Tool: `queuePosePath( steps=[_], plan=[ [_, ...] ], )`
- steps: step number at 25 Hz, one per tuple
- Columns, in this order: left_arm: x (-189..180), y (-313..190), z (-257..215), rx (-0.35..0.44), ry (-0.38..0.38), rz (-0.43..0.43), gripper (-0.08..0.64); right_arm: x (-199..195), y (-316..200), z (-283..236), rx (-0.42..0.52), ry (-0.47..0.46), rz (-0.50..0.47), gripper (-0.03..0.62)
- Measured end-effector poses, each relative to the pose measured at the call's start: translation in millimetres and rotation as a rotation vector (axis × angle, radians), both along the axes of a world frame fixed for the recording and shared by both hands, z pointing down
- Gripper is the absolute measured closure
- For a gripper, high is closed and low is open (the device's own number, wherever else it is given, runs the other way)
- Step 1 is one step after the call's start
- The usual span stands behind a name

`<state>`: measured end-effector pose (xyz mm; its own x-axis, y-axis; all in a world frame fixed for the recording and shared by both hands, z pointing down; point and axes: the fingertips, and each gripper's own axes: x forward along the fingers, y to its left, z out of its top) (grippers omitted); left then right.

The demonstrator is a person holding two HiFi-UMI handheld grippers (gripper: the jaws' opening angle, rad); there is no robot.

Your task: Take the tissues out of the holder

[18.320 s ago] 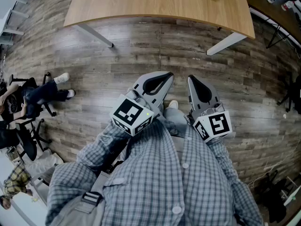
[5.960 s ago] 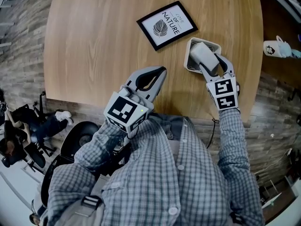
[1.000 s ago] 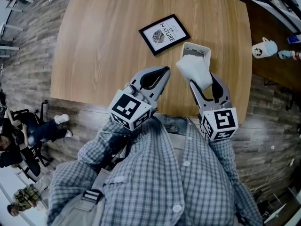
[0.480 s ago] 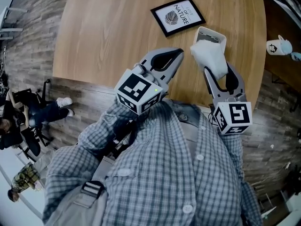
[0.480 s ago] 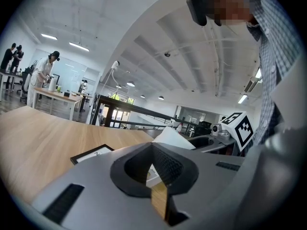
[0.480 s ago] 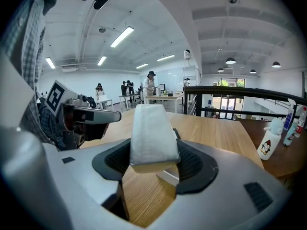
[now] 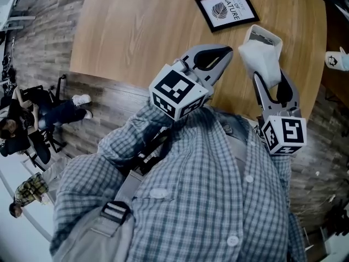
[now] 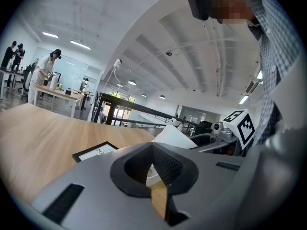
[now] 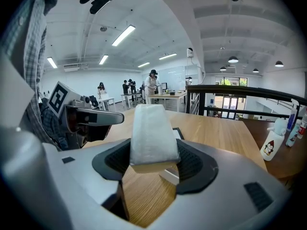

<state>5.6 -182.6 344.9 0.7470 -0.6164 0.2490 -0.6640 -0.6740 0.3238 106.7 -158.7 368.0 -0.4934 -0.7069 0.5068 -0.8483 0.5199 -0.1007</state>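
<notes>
My right gripper (image 7: 268, 74) is shut on a white tissue pack (image 7: 265, 56) and holds it up above the table. The pack (image 9: 151, 133) stands between the black pads of the right gripper (image 9: 153, 164). The white holder (image 7: 264, 36) sits on the table just beyond the pack, which hides part of it. A corner of the holder (image 9: 169, 175) shows under the pack. My left gripper (image 7: 224, 52) hovers to the left of the pack, shut with nothing in it. From the left gripper (image 8: 153, 147) the pack (image 8: 175, 137) shows to the right.
A black-framed print (image 7: 227, 10) lies on the wooden table (image 7: 142, 31) beyond the grippers. A white figure-shaped bottle (image 7: 339, 59) stands at the far right on a darker surface. The table's near edge runs just under the grippers. People sit at the left (image 7: 22, 124).
The right gripper still holds the tissue pack clear of the holder. In the head view the grippers and the table have slid up and to the right.
</notes>
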Motion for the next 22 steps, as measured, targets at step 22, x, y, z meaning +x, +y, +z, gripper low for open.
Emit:
queuePosePath(
  steps=[22],
  plan=[
    [-10.9, -4.6, 2.3, -0.009, 0.004, -0.011, 0.56, -10.6, -7.0, 1.4, -0.003, -0.004, -0.001, 0.314]
  ],
)
